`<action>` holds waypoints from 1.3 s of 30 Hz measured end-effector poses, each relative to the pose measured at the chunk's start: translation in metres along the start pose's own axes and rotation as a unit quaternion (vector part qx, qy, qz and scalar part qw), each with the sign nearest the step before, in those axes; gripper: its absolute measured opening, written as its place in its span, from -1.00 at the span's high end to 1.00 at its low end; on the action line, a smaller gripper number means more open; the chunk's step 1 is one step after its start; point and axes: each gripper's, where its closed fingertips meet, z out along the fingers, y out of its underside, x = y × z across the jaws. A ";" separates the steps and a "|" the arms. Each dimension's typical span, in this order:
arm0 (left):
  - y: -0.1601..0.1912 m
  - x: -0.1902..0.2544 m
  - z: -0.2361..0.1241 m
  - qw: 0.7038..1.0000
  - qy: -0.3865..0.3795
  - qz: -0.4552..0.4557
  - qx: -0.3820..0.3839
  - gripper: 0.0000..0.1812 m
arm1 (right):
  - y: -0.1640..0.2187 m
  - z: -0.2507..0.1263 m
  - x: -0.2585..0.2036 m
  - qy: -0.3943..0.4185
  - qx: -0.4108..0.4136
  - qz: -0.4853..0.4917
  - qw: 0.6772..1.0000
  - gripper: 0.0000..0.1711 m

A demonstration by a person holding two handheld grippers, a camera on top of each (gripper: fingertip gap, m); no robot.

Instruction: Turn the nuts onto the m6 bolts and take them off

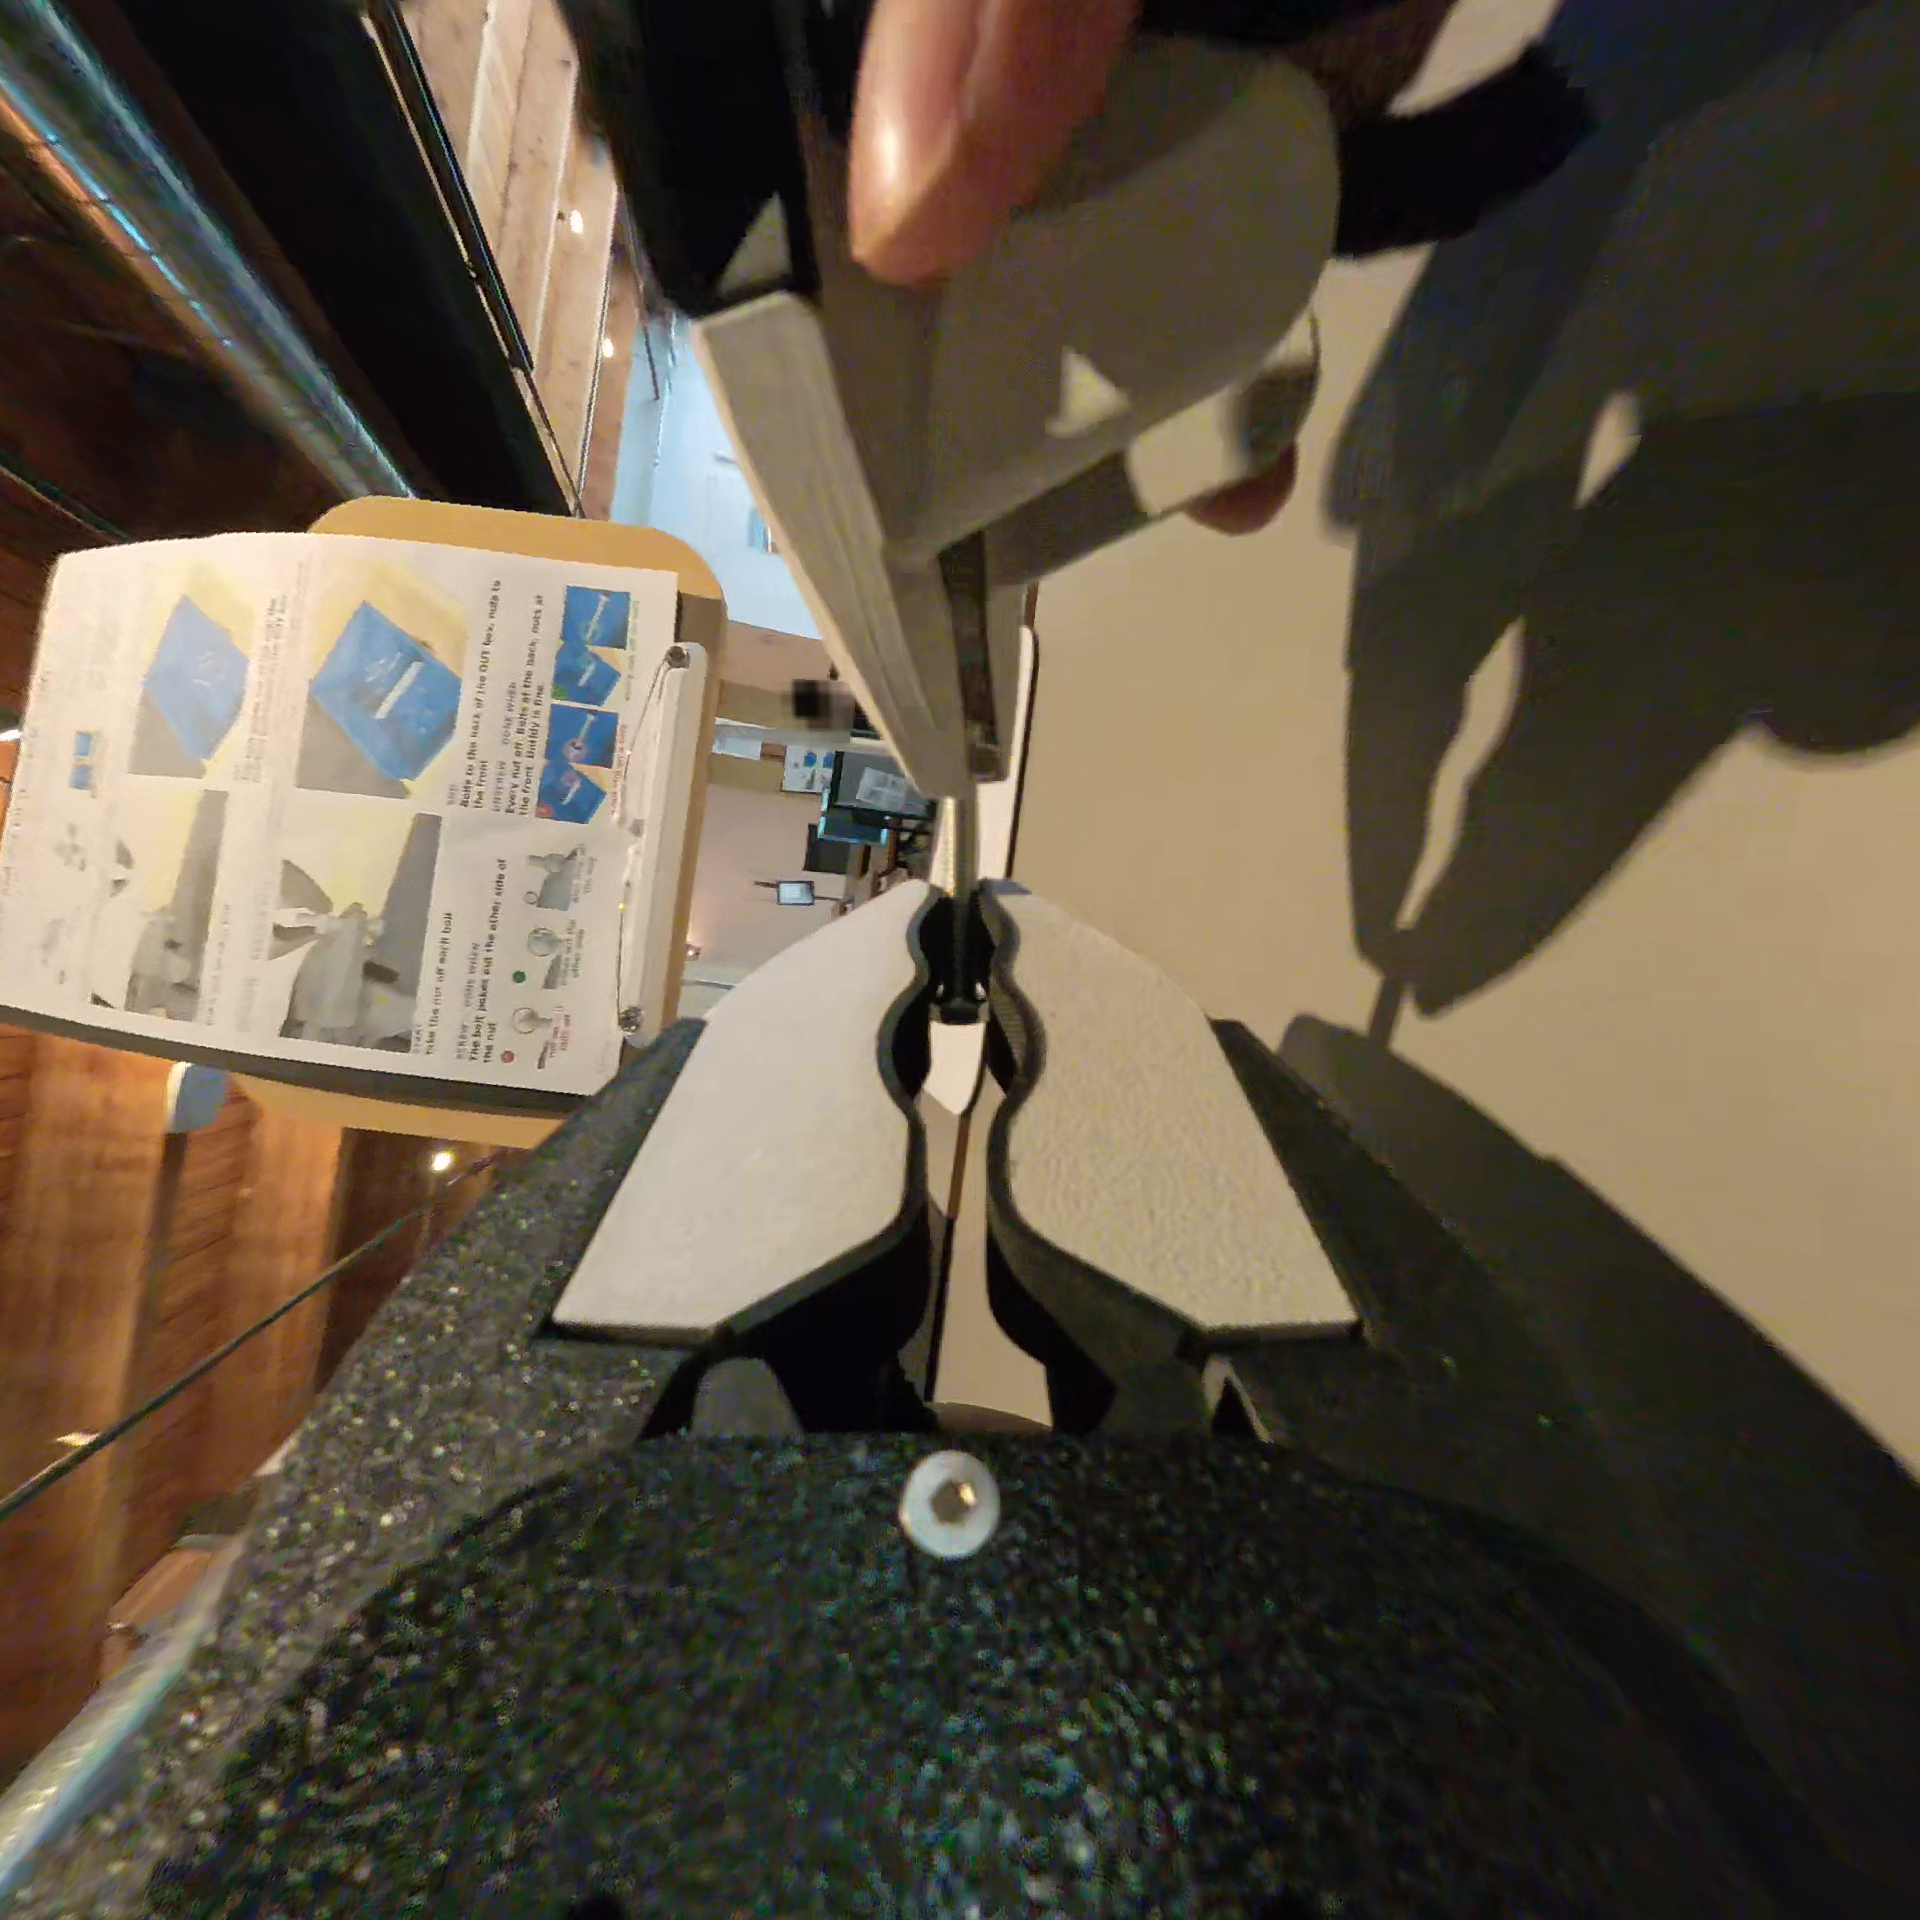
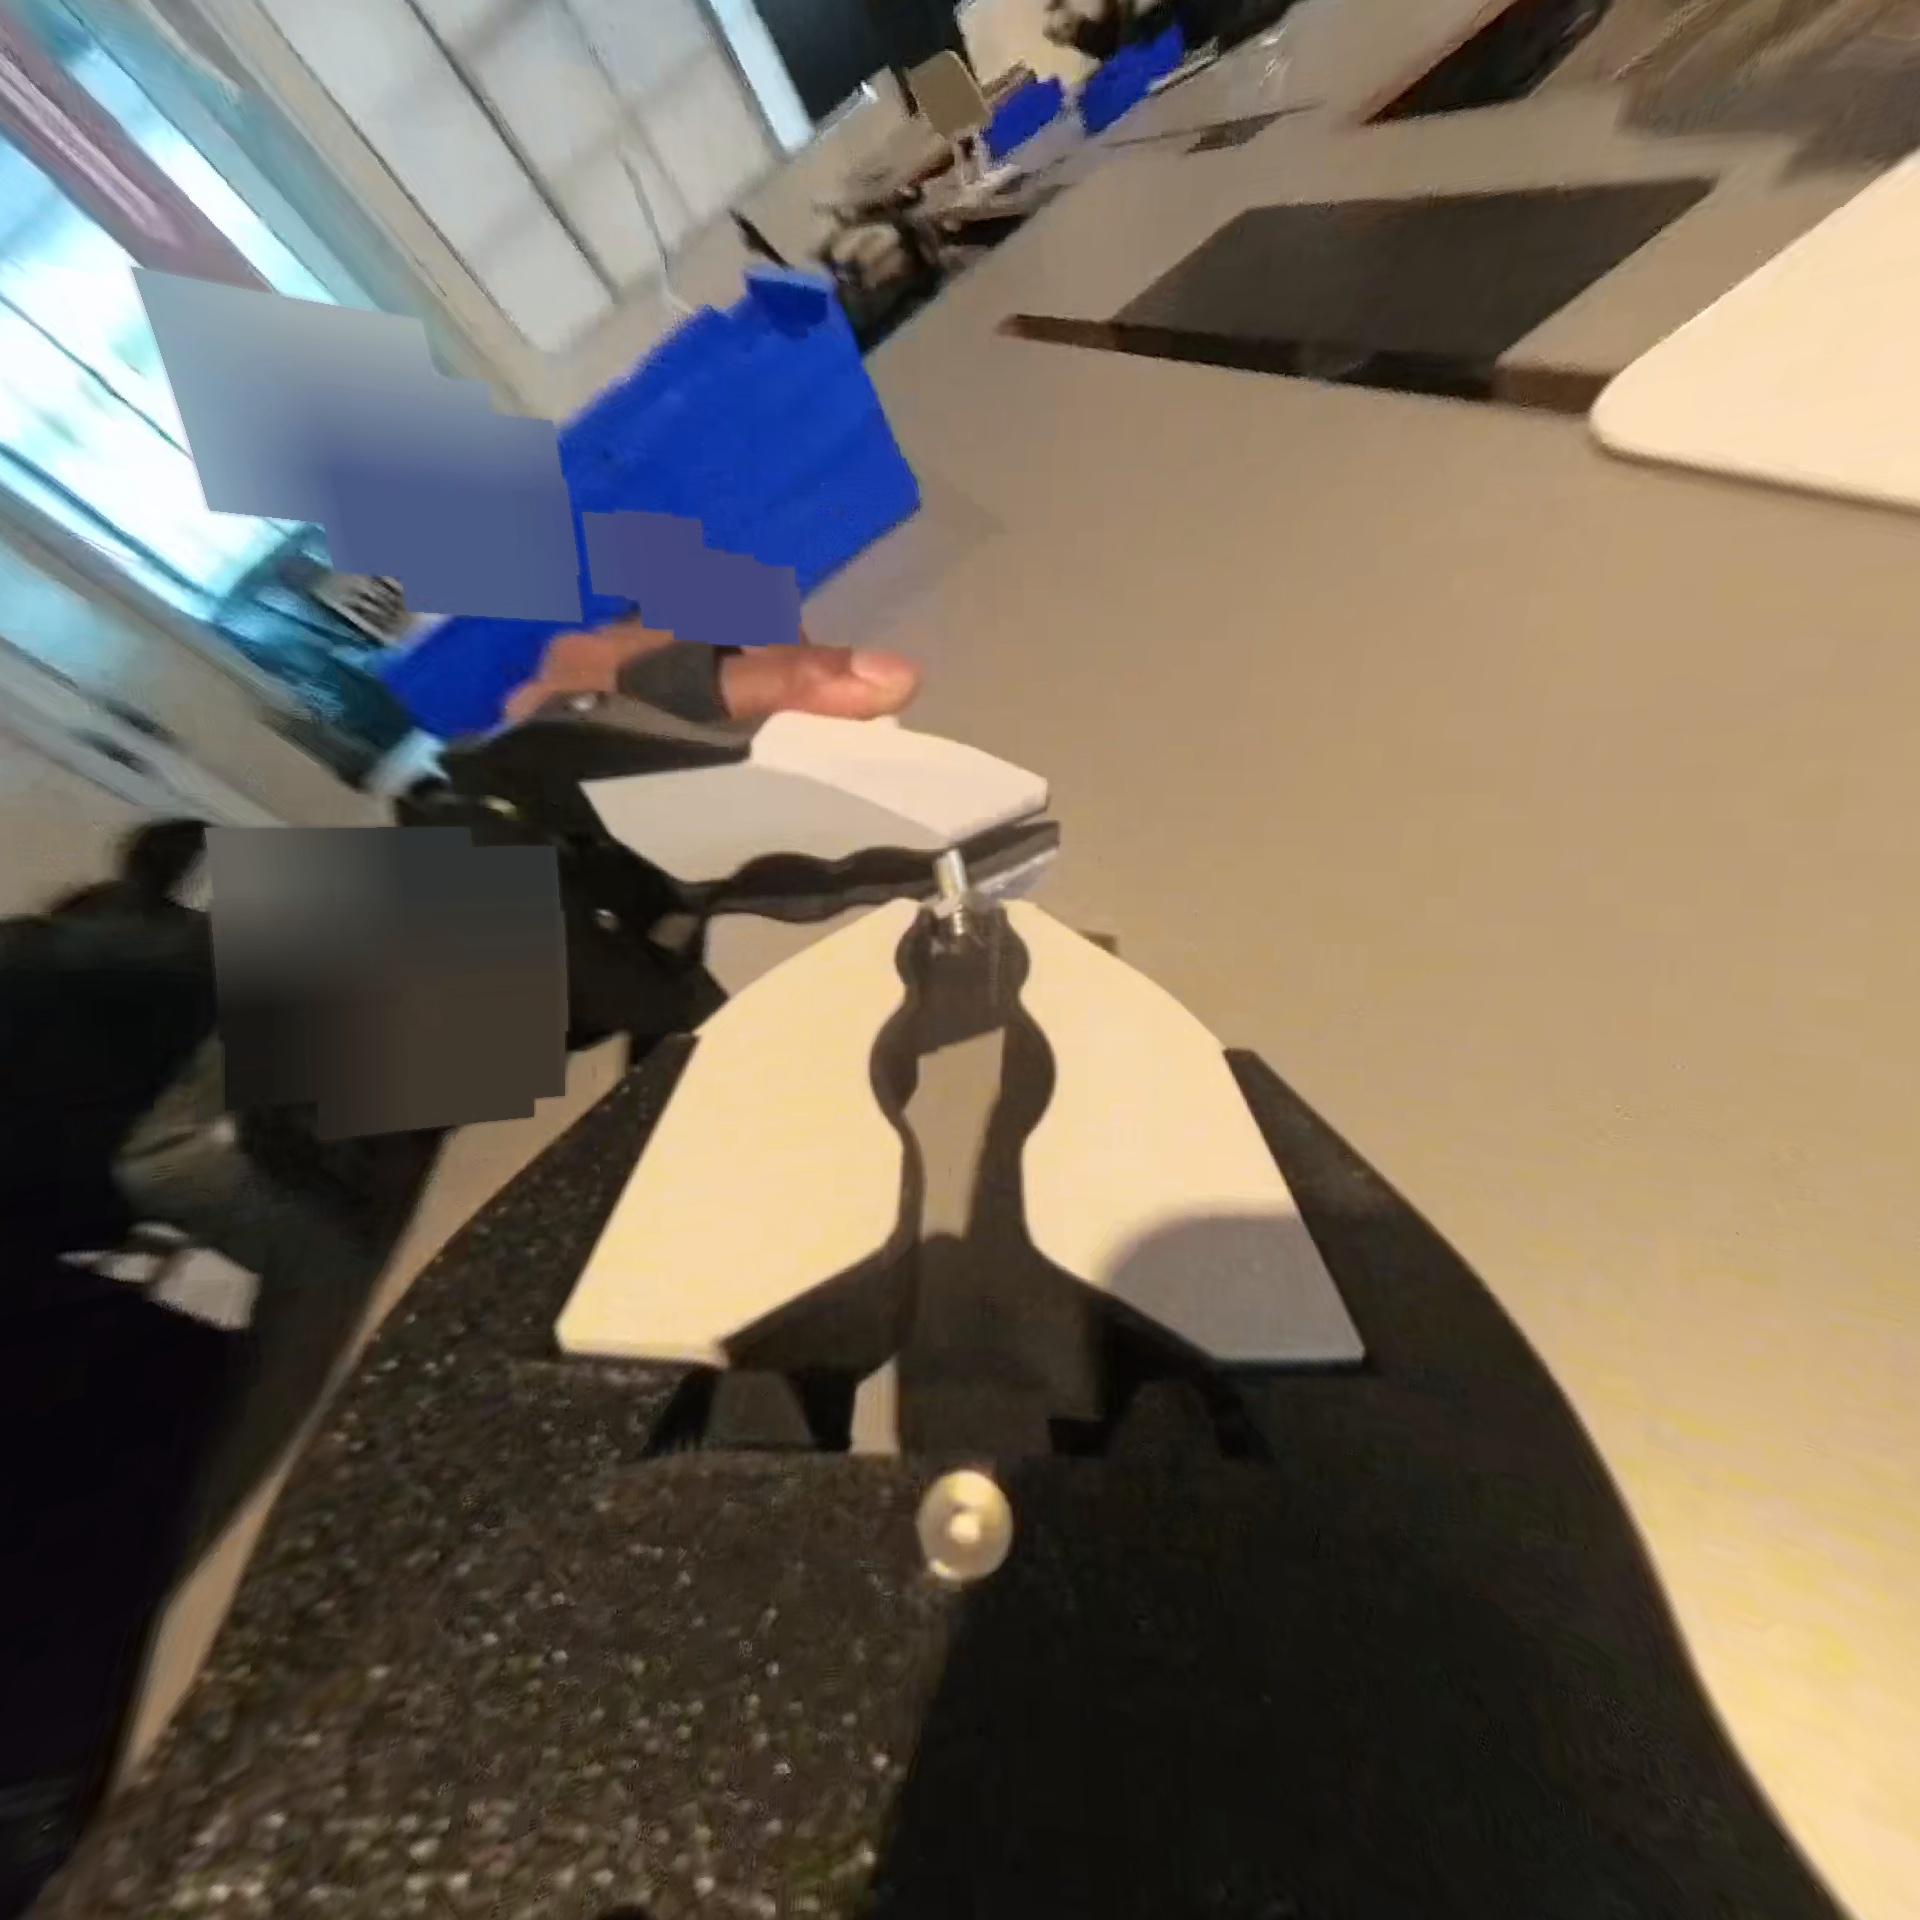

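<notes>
Two grippers, left gripper and right gripper, pinch one bolt; if we twist crooked, it slips out.

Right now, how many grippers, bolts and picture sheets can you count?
Grippers: 2, the left gripper and the right gripper
Bolts: 1, the bolt pinched between them
Picture sheets: 1, the picture sheet on its stand
Total: 4
</notes>
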 end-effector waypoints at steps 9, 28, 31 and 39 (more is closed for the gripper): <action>-0.007 0.008 0.004 0.998 0.034 -0.047 0.022 0.94 | 0.000 -0.010 0.004 0.060 0.032 -0.378 0.923 0.60; -0.004 0.009 0.004 0.999 0.029 -0.015 0.009 0.94 | 0.006 -0.004 0.007 0.019 -0.012 -0.190 0.982 0.87; -0.004 0.003 0.004 0.999 0.016 -0.032 0.009 0.94 | -0.001 -0.006 0.004 -0.049 0.017 -0.032 0.998 0.87; 0.003 -0.003 0.005 0.997 0.007 -0.074 0.002 0.94 | -0.025 -0.023 -0.002 -0.014 0.130 -0.213 0.968 0.58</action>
